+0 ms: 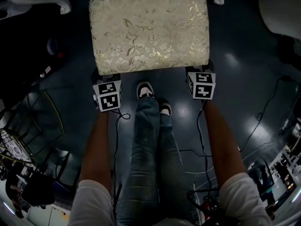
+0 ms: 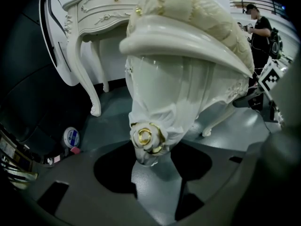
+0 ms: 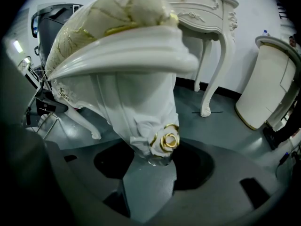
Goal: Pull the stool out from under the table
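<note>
- Stool (image 1: 148, 29): stands on the dark floor (image 1: 244, 65) directly ahead of the person, its cream flowered cushion (image 1: 141, 13) facing up. Its near edge lies just beyond the person's shoes (image 1: 145, 89).
- Left gripper (image 1: 106, 81): set at the stool's near left corner, with its marker cube (image 1: 107, 96) just outside the cushion edge. In the left gripper view the jaws close on the top of a white carved leg (image 2: 164, 98). A gold rose ornament (image 2: 145, 136) sits right where the jaws meet, and the seat rim overhangs them.
- Right gripper (image 1: 200, 74): set at the near right corner, mirroring the left. In the right gripper view the jaws are clamped on the matching leg (image 3: 136, 102), and its gold rose (image 3: 168, 141) sits just above the grip point.
- Both grippers hold the stool from the person's side, one on each front leg. The seat spans the gap between them.
- Table (image 2: 101, 6): white with curved legs. It stands behind the stool in both gripper views and is apart from it. Open floor shows between the stool's legs and the table's nearest leg (image 3: 214, 65).
- Background: a person in dark clothing (image 2: 257, 29) stands at the far right of the left gripper view, well away from the stool.
</note>
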Available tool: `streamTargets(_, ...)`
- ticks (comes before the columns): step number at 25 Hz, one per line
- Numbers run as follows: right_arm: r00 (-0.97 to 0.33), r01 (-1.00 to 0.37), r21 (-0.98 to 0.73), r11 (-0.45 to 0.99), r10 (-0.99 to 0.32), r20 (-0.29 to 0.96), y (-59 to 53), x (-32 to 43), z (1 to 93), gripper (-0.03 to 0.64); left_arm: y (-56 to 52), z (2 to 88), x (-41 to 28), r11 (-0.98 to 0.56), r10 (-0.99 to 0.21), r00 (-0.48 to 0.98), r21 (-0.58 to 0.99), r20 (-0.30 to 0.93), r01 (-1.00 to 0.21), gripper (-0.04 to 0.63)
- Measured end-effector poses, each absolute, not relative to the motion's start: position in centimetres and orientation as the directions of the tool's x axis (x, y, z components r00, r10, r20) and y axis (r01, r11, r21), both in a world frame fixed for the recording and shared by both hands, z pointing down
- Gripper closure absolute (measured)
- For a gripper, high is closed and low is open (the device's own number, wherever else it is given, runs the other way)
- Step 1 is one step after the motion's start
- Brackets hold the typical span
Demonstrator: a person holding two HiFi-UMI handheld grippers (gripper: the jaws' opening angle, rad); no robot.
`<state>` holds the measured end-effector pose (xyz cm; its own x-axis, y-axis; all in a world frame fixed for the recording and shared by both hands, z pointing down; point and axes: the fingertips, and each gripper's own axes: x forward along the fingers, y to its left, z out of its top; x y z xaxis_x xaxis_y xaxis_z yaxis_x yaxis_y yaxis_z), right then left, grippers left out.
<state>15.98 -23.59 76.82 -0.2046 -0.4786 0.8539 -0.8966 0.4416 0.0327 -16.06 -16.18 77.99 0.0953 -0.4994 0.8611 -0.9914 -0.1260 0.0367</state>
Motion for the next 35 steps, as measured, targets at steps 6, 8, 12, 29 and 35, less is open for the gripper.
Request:
streamTargets(6,-0.208,-0.900,0.033,0.436,-0.495,0.844,-23.48,15.95,76.74,0.373,-16.40,77.99,-16.18,-0.122,-0.513,0.090,0.031,0.854,-0.992,0.353)
streamTargets(8,-0.210,-0.899,0.034,0.436,-0.498,0.841,-23.42,15.94,76.88,0.373,-16.40,77.95,-16.31,-0.117,-0.519,0.085,0.027,0.851,-0.993,0.353)
streamTargets(12,-0.203,-0.899,0.041,0.437,-0.498,0.843,-23.50,16.13,76.99,0.373,-16.43,78.01,-16.23,-0.111,-0.519,0.076,0.021,0.851,-0.994,0.353)
streamTargets(29,-0.201,-0.893,0.036,0.449,-0.468,0.861,-23.39,16.18,76.82,0.374,-16.31,77.87,-16.16,-0.102,-0.514,0.075,0.026,0.854,-0.994,0.353)
streamTargets(35,-0.203,-0.894,0.024,0.447,-0.454,0.868,-23.04,16.04,76.89,0.373,-16.17,77.84,-16.29,-0.116,-0.500,0.085,0.031,0.862,-0.993,0.353)
